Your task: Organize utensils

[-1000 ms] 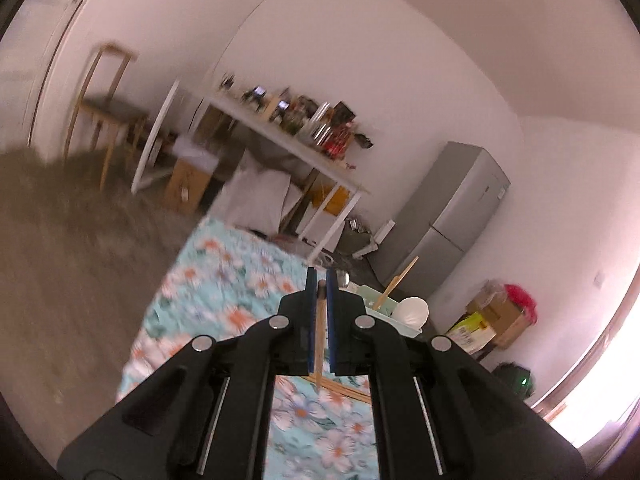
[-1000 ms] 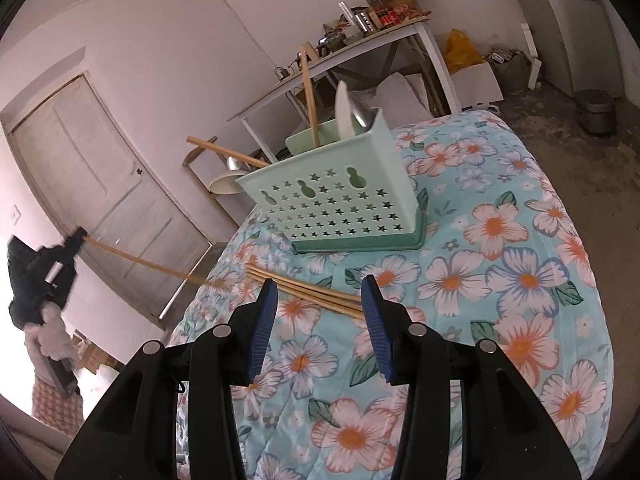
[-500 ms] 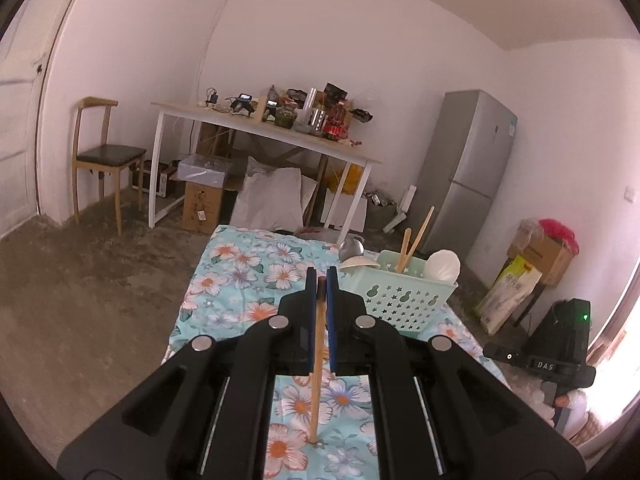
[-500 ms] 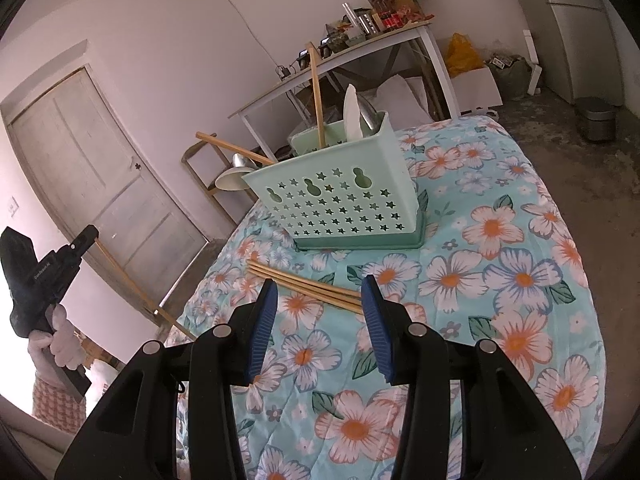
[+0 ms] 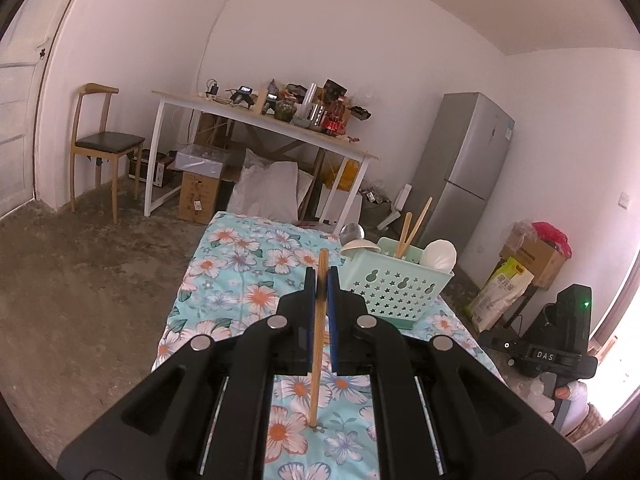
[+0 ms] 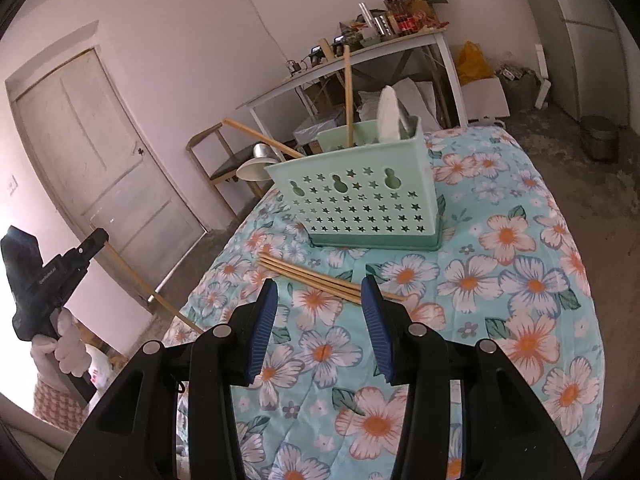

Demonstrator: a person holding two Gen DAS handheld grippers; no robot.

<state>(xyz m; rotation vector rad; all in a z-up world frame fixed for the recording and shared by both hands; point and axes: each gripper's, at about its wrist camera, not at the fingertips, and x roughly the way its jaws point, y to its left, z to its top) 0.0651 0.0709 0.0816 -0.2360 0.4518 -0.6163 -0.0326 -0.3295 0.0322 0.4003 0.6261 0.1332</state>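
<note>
A single wooden chopstick (image 5: pixel 316 360) — thin, pale and straight — is clamped between the blue pads of the left tool (image 5: pixel 320 284), whose jaws are closed on it. Its long axis is seen running nearly upright across the left wrist view, the lower tip resting on or just above the flowered cloth (image 5: pixel 240 268) and the upper end rising a little past the pads. From the right wrist view the same stick (image 6: pixel 136 280) is seen slanting down from the left tool (image 6: pixel 94 240) toward the near edge of the cloth-covered surface.

The right tool (image 6: pixel 320 304) is held with its jaws apart and nothing between them; it hangs above the cloth. Just beyond its tips a small bundle of chopsticks (image 6: pixel 320 278) is laid flat on the cloth, pointing diagonally from upper left to lower right, near the front of the basket (image 6: pixel 360 200).

The basket is mint green, pierced with star and gourd-shaped holes, and stands on a matching tray. In it are held upright chopsticks (image 6: pixel 348 96), a white spoon (image 6: pixel 388 114) and, at the left side, a metal ladle (image 6: pixel 262 151) and a white ladle (image 6: pixel 252 170) — the exact compartments cannot be told.
</note>
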